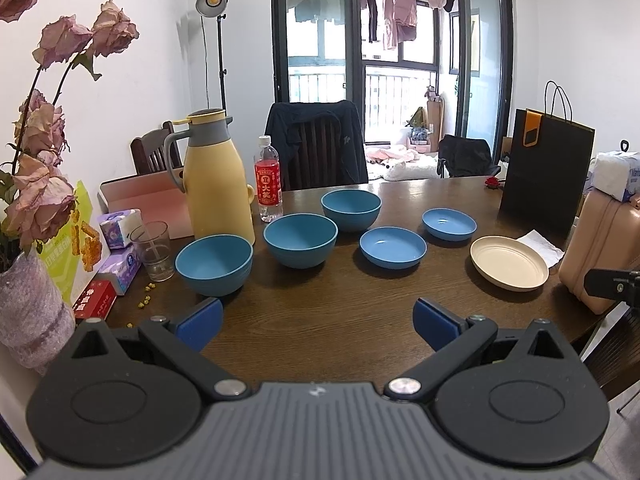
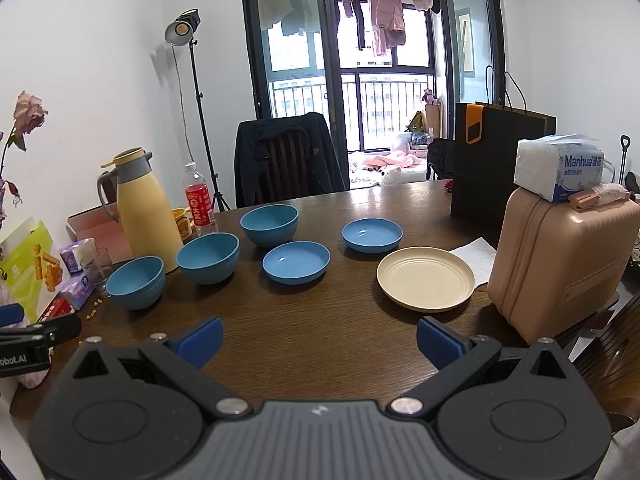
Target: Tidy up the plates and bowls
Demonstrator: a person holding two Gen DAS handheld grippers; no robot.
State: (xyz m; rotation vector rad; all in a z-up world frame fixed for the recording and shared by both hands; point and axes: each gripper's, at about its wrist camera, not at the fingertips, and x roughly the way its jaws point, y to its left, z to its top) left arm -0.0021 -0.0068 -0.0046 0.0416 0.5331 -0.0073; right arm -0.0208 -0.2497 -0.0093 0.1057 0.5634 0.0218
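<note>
– Since the dark wooden table (image 1: 320, 320) takes up most of both views, start there: what stands on it?

– At the right edge, a pink case (image 2: 560, 264) with a tissue pack (image 2: 560, 166) on top, and behind it a black paper bag (image 1: 546, 172). At the left, a yellow jug (image 1: 218, 184), with a red-labelled water bottle (image 1: 268, 178) just beside it.

– And the dishes?

– All apart, none stacked. Three deep blue bowls run in a diagonal from the jug toward the middle: the near bowl (image 1: 214, 264), the middle bowl (image 1: 300, 244) and the far bowl (image 1: 351, 209). To their right sit two shallow blue dishes, the nearer one (image 1: 393, 246) and the farther one (image 1: 449, 223). A cream plate (image 1: 509, 262) lies nearest the pink case, next to a white napkin (image 1: 540, 246).

– Where are the grippers?

– The left gripper (image 1: 318, 322) hovers above the near table edge, its blue pads spread wide and empty. The right gripper (image 2: 319, 338) does likewise, released, gripping nothing, with the cream plate ahead on its right.

– Anything small?

– A clear glass (image 1: 154, 250) left of the near bowl, and yellow crumbs (image 1: 146, 300) by it.
</note>
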